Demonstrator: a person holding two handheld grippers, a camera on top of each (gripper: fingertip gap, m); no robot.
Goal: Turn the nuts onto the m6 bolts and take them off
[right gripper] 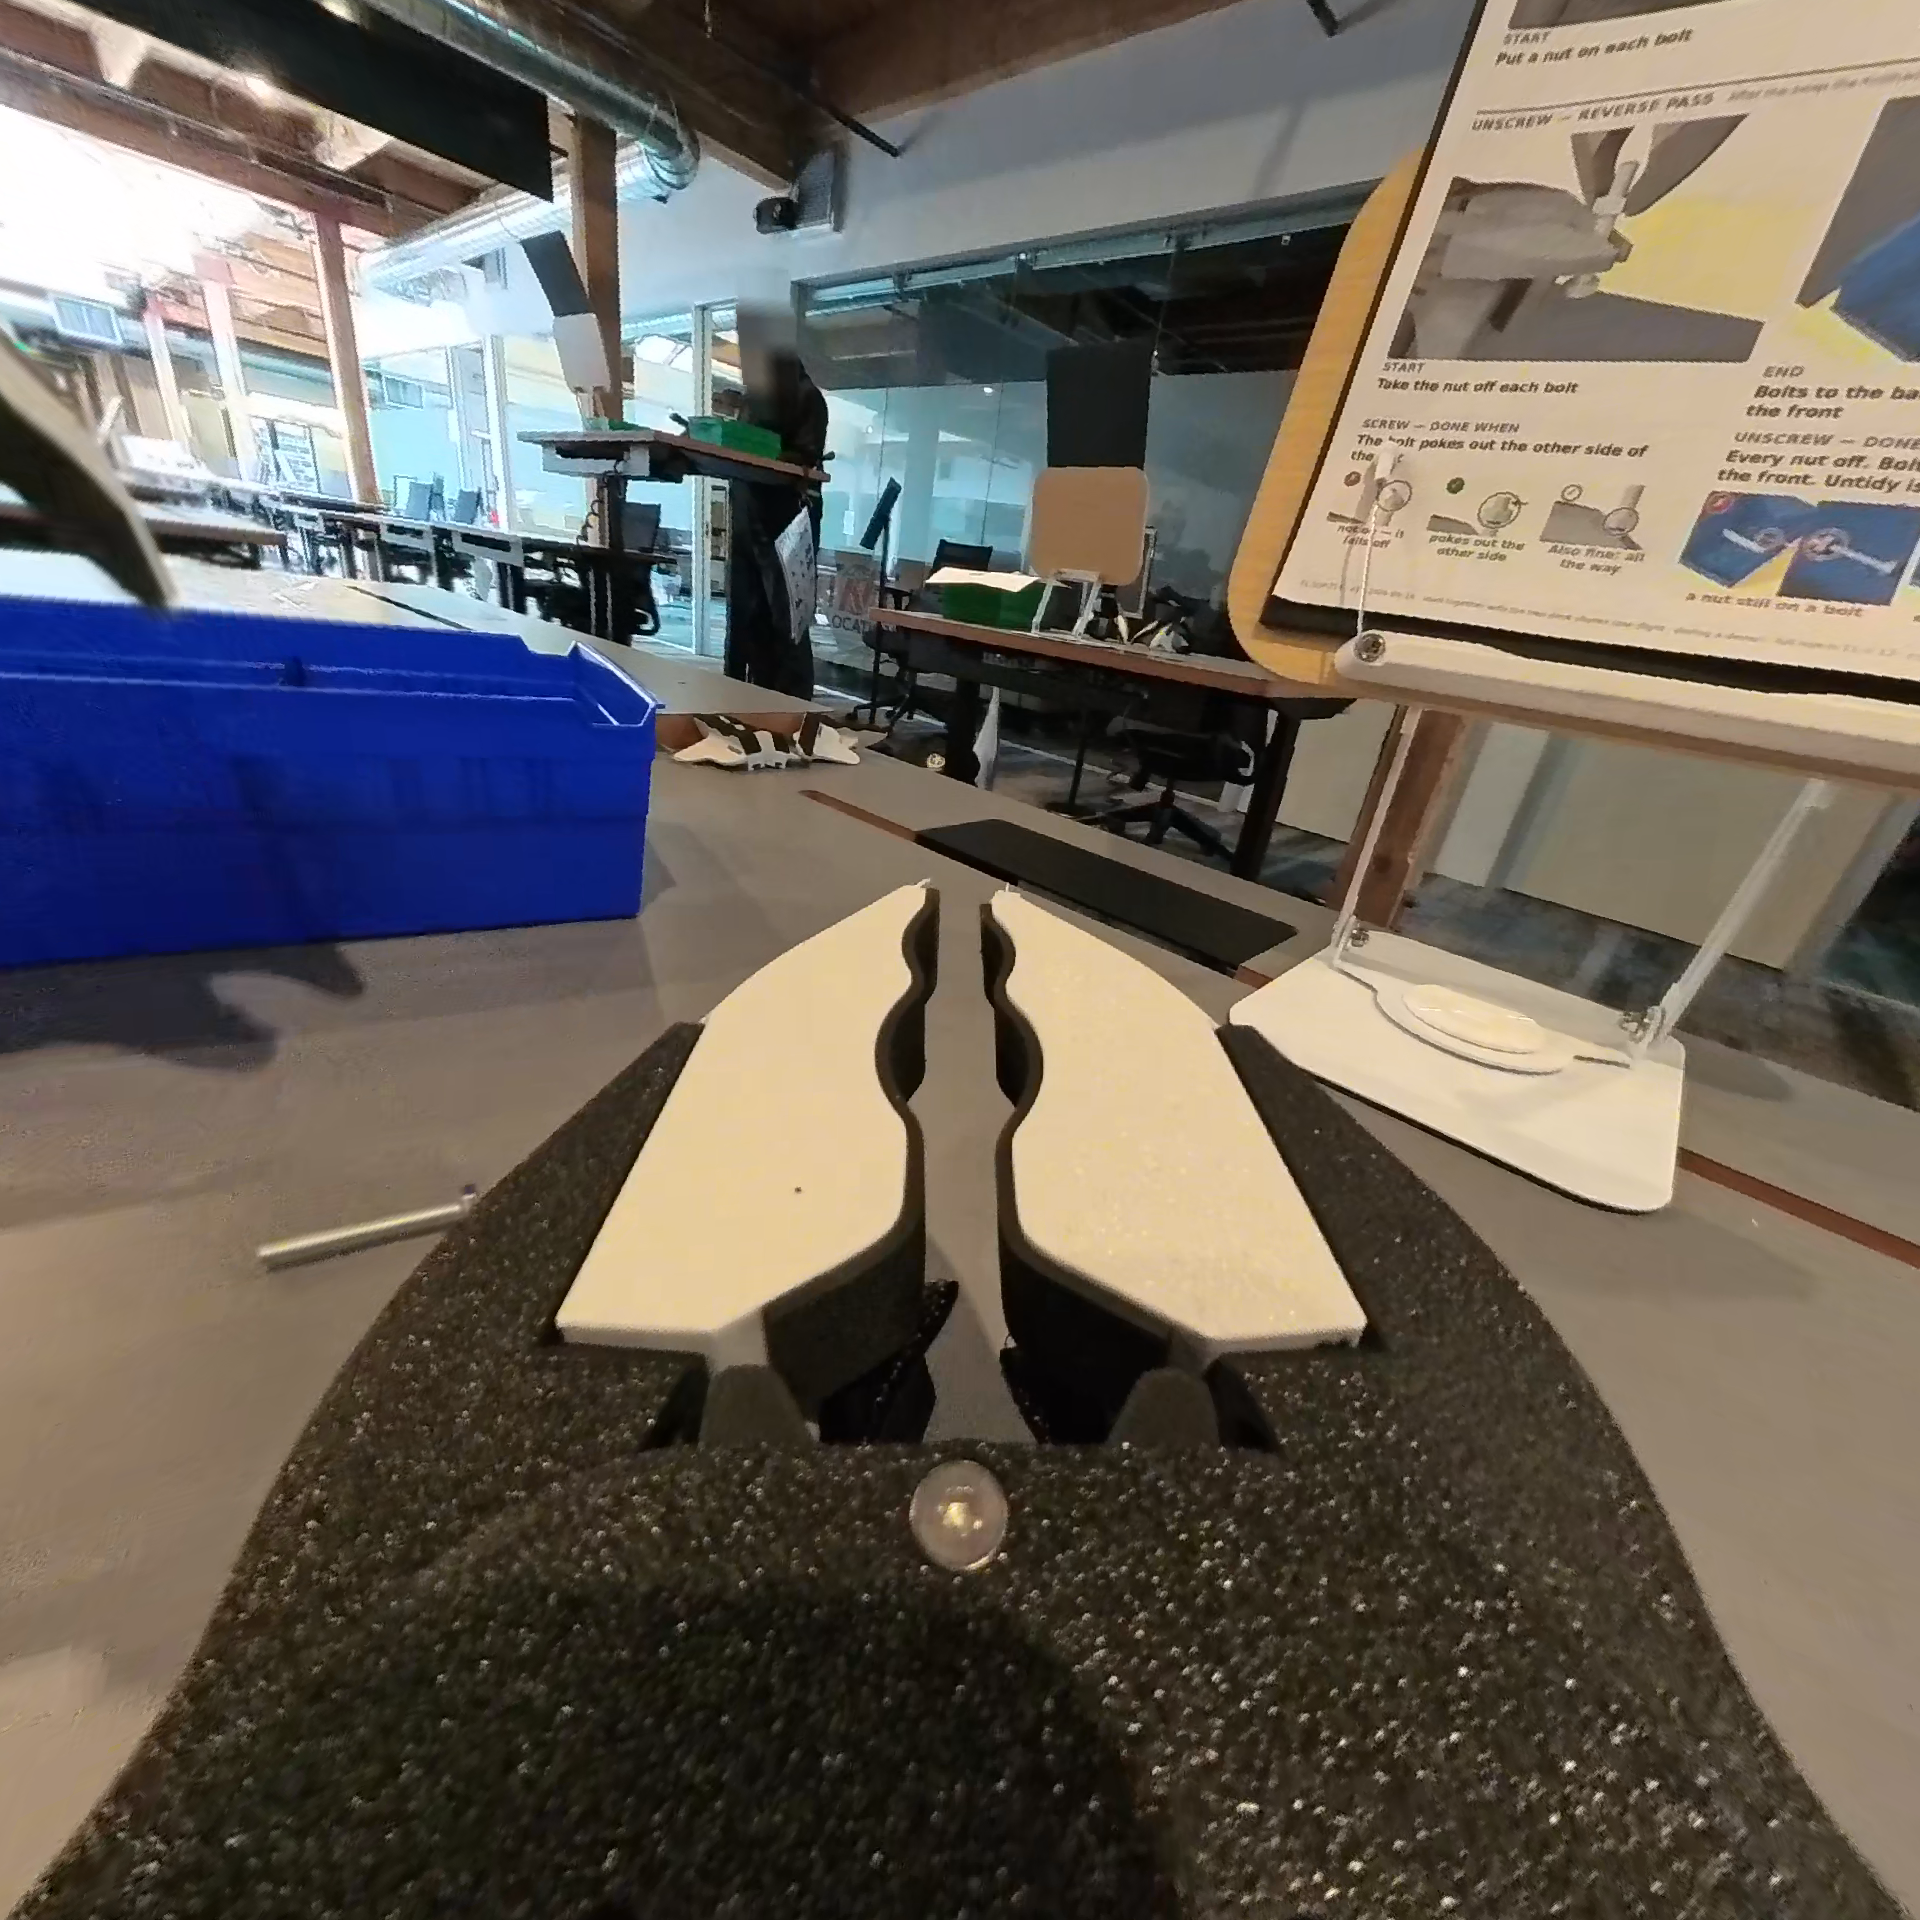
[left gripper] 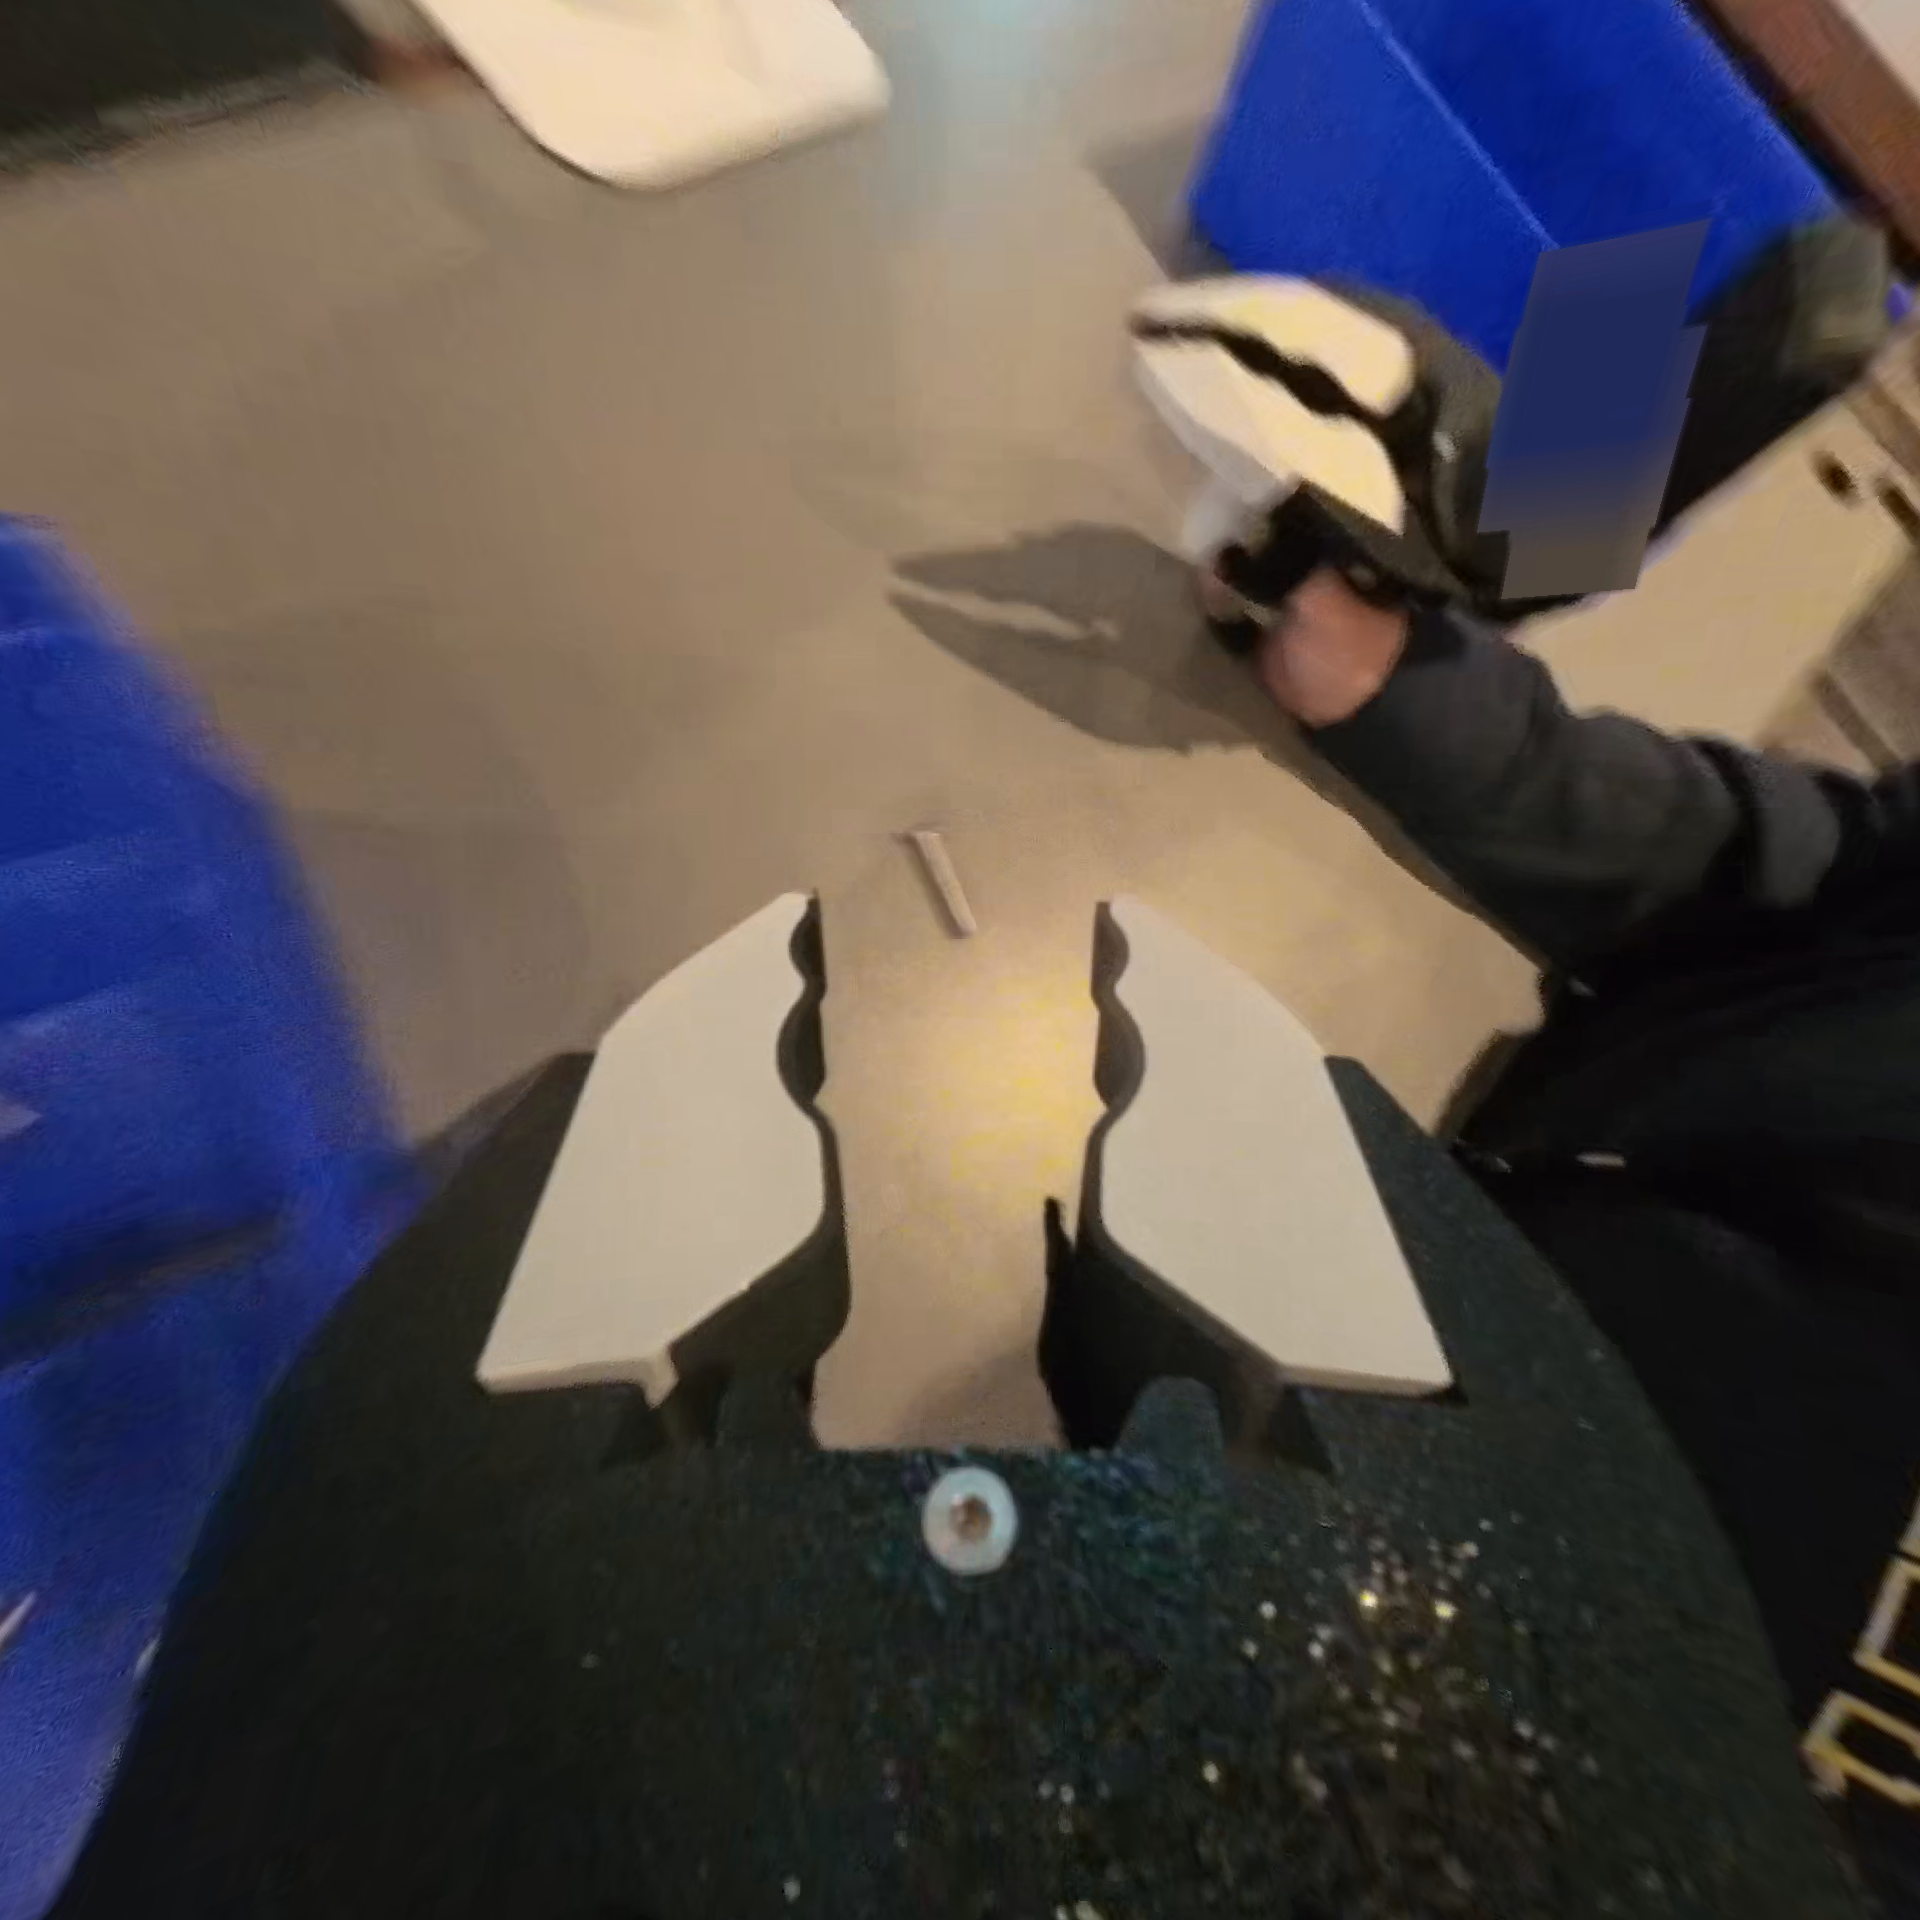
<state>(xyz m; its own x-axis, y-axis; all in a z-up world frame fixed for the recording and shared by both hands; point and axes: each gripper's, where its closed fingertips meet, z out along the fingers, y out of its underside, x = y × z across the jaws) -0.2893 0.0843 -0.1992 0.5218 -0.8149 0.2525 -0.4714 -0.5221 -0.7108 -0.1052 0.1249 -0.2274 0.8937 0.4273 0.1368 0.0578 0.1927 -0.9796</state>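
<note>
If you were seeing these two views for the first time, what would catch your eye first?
The bright blue bin on the grey table, left of the right gripper, stands out first. Then the open left gripper poised over a lone bolt, and the instruction sheet on its stand at the right.

A printed instruction sheet (right gripper: 1662,312) with headings, small captions and pictures stands on a wooden board on a white stand (right gripper: 1507,1081) at about two o'clock in the right wrist view. A distant sign (right gripper: 862,613) bears blurred lettering. The left wrist view shows no legible writing.
</note>
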